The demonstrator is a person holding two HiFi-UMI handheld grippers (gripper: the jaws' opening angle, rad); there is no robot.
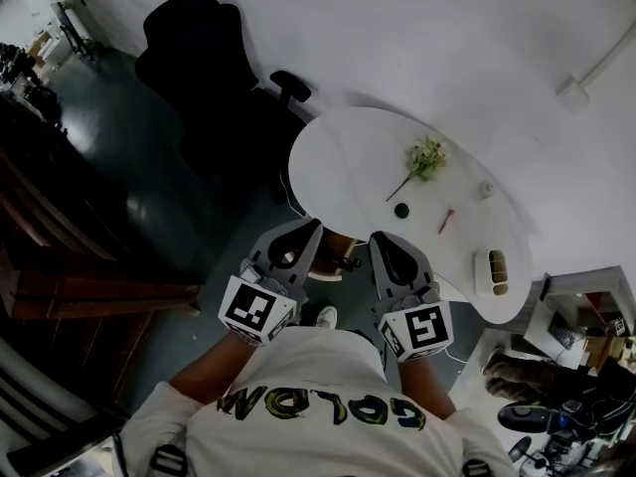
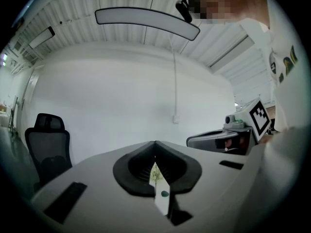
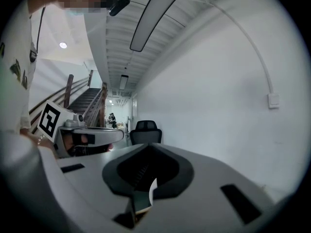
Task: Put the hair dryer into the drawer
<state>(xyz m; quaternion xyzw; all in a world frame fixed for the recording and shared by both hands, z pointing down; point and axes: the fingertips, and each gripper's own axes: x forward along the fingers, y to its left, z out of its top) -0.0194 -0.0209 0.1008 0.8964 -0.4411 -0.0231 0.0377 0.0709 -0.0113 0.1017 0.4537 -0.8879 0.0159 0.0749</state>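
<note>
Three views checked, and in none can I tell where the hair dryer lies, nor the drawer; the cluttered corner [image 1: 556, 405] at the head view's lower right holds dark items too small to name.

Jaws of the left gripper [image 1: 310, 229] are together, with only a thin slit between the pads and nothing held; jaws of the right gripper [image 1: 382, 238] are likewise closed and empty.

Both grippers sit side by side, near each other but apart, just ahead of the person's white shirt [image 1: 328, 405]; they point roughly level toward the round white table [image 1: 338, 157].

On the table I note:
- a green sprig [image 1: 425, 157];
- a small dark green round thing [image 1: 401, 210] just below it in the head view;
- a reddish stick [image 1: 446, 221];
- a small white object [image 1: 486, 190];
- a white holder [image 1: 495, 271] near the table's edge.

Through the left gripper's slit the sprig and the dark round thing show.

The black office chair [image 1: 204, 63] stands off the table's left side, near the white wall [image 1: 447, 28]; dark wooden stairs [image 1: 70, 276] fill the far left.
</note>
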